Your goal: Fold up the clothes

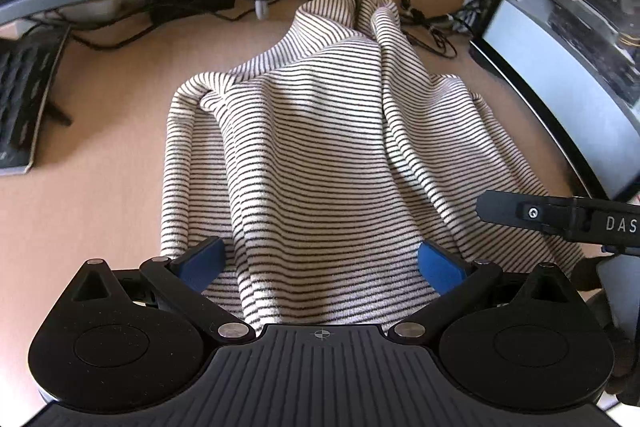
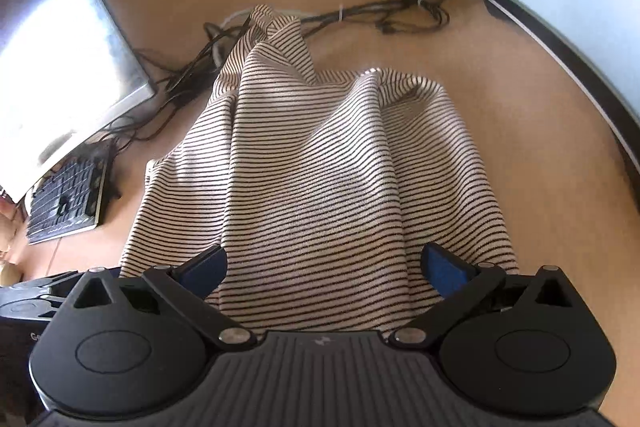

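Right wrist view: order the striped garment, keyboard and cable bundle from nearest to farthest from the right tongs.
1. Striped garment: between the open right tongs, dead ahead.
2. Keyboard: on the desk, off to the left.
3. Cable bundle: far end of the desk, beyond the garment's tip.

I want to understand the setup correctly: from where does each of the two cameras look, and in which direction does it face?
Left wrist: sits on the left gripper, looking forward and down along its open blue fingers at the striped garment on the wooden desk; the right gripper enters at the right edge.
Right wrist: sits on the right gripper, fingers open, facing the same garment; the left gripper shows at the left edge.
Shared: garment, desk, keyboard, cables.
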`<state>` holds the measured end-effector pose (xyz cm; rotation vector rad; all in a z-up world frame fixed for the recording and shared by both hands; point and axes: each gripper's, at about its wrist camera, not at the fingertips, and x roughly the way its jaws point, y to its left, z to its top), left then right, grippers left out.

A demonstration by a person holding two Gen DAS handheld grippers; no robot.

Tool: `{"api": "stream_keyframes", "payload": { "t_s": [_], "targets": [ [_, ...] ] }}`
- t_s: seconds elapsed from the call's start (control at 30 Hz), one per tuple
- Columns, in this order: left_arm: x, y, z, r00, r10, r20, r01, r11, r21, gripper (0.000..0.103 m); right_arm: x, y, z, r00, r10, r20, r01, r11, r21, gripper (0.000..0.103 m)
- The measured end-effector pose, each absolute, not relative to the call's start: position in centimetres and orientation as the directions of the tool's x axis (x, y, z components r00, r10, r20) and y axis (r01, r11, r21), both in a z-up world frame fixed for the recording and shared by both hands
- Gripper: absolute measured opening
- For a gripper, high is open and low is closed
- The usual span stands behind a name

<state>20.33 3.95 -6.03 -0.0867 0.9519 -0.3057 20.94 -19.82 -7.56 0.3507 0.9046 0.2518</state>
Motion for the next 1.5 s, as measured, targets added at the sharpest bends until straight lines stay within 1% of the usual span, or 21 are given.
{"api": "stream_keyframes", "payload": {
  "t_s": [0.13, 0.2, 0.27, 0.33, 0.37, 0.47, 0.5, 0.6, 0.67, 0.73, 0.77, 0.83, 0.9, 1.03, 1.17, 1.23, 1.3, 1.33, 1.43, 1.47, 1.5],
  "targets": [
    [17.8, 5.0, -6.0, 0.541, -0.28, -0.793, 0.25, 0.954, -0.166, 0.103, 18.9, -19.0, -7.4, 0.578, 0.385, -0.719, -0.074, 0.903, 0.424, 0.103],
    [16.8, 5.4, -6.0, 0.543, -0.27, -0.795, 0.266, 0.953, -0.142, 0.102, 18.0, -18.0, -7.3, 0.572, 0.376, -0.729, -0.1, 0.914, 0.393, 0.103],
    [16.4, 6.0, -5.8, 0.555, -0.261, -0.79, 0.267, 0.955, -0.129, 0.094, 17.5, -16.9, -7.3, 0.567, 0.344, -0.748, -0.138, 0.936, 0.325, 0.103],
    [16.4, 6.7, -5.4, 0.562, -0.251, -0.788, 0.26, 0.958, -0.119, 0.08, 17.2, -15.9, -7.4, 0.567, 0.306, -0.765, -0.171, 0.952, 0.254, 0.103],
    [16.6, 7.1, -5.2, 0.556, -0.258, -0.79, 0.256, 0.957, -0.133, 0.079, 17.1, -15.5, -7.4, 0.57, 0.284, -0.771, -0.18, 0.959, 0.22, 0.103],
    [17.4, 8.3, -4.7, 0.52, -0.324, -0.79, 0.253, 0.942, -0.22, 0.079, 16.7, -14.6, -7.6, 0.588, 0.233, -0.774, -0.192, 0.97, 0.147, 0.103],
    [17.8, 8.4, -4.7, 0.508, -0.346, -0.789, 0.256, 0.935, -0.245, 0.083, 16.5, -14.5, -7.7, 0.597, 0.222, -0.771, -0.192, 0.973, 0.131, 0.103],
    [19.2, 7.7, -4.9, 0.516, -0.37, -0.773, 0.273, 0.926, -0.262, 0.087, 16.1, -14.2, -7.8, 0.611, 0.202, -0.766, -0.198, 0.975, 0.099, 0.103],
    [20.1, 6.8, -5.1, 0.54, -0.364, -0.759, 0.291, 0.927, -0.237, 0.075, 16.1, -14.3, -7.9, 0.611, 0.202, -0.765, -0.2, 0.975, 0.097, 0.103],
    [20.4, 6.7, -4.8, 0.553, -0.353, -0.755, 0.287, 0.931, -0.225, 0.019, 16.0, -14.2, -7.8, 0.602, 0.198, -0.774, -0.205, 0.975, 0.09, 0.103],
    [20.5, 6.7, -4.6, 0.556, -0.351, -0.754, 0.283, 0.932, -0.226, 0.014, 15.9, -14.2, -7.7, 0.593, 0.197, -0.781, -0.209, 0.974, 0.087, 0.103],
    [20.5, 8.2, -3.3, 0.558, -0.407, -0.723, 0.252, 0.914, -0.319, 0.012, 15.4, -14.3, -7.6, 0.571, 0.199, -0.796, -0.222, 0.971, 0.083, 0.103],
    [20.6, 10.5, -1.2, 0.606, -0.423, -0.674, 0.2, 0.901, -0.385, 0.011, 14.6, -14.5, -7.4, 0.547, 0.2, -0.813, -0.238, 0.968, 0.078, 0.103],
    [21.5, 16.2, 2.8, 0.772, -0.287, -0.567, 0.065, 0.923, -0.379, 0.012, 14.1, -15.0, -7.1, 0.52, 0.191, -0.832, -0.243, 0.967, 0.07, 0.103],
    [25.0, 23.6, 2.4, 0.795, -0.189, -0.577, -0.14, 0.868, -0.477, 0.017, 14.3, -14.7, -7.1, 0.523, 0.167, -0.836, -0.223, 0.973, 0.055, 0.103],
    [26.0, 26.4, 1.5, 0.771, -0.177, -0.611, -0.229, 0.819, -0.526, 0.042, 14.4, -14.5, -7.1, 0.523, 0.152, -0.839, -0.206, 0.977, 0.048, 0.103],
    [26.5, 28.4, 1.0, 0.753, -0.183, -0.632, -0.278, 0.782, -0.558, 0.049, 14.6, -14.3, -6.3, 0.544, 0.116, -0.831, -0.184, 0.983, 0.017, 0.1],
    [26.4, 28.5, 1.1, 0.754, -0.191, -0.628, -0.265, 0.787, -0.558, 0.059, 14.6, -14.0, -5.5, 0.575, 0.084, -0.814, -0.173, 0.985, -0.02, 0.096],
    [26.1, 25.5, 1.5, 0.751, -0.243, -0.614, -0.129, 0.858, -0.497, 0.079, 15.5, -12.4, -2.6, 0.683, 0.013, -0.731, -0.161, 0.978, -0.133, 0.074],
    [26.1, 23.7, 1.5, 0.746, -0.265, -0.611, -0.062, 0.886, -0.459, 0.081, 16.1, -11.6, -1.6, 0.721, -0.002, -0.692, -0.162, 0.972, -0.172, 0.062],
    [26.0, 21.6, 1.5, 0.739, -0.285, -0.611, 0.012, 0.911, -0.411, 0.084, 17.0, -10.7, -0.8, 0.746, 0.0, -0.666, -0.163, 0.969, -0.183, 0.058]
  ]
}}
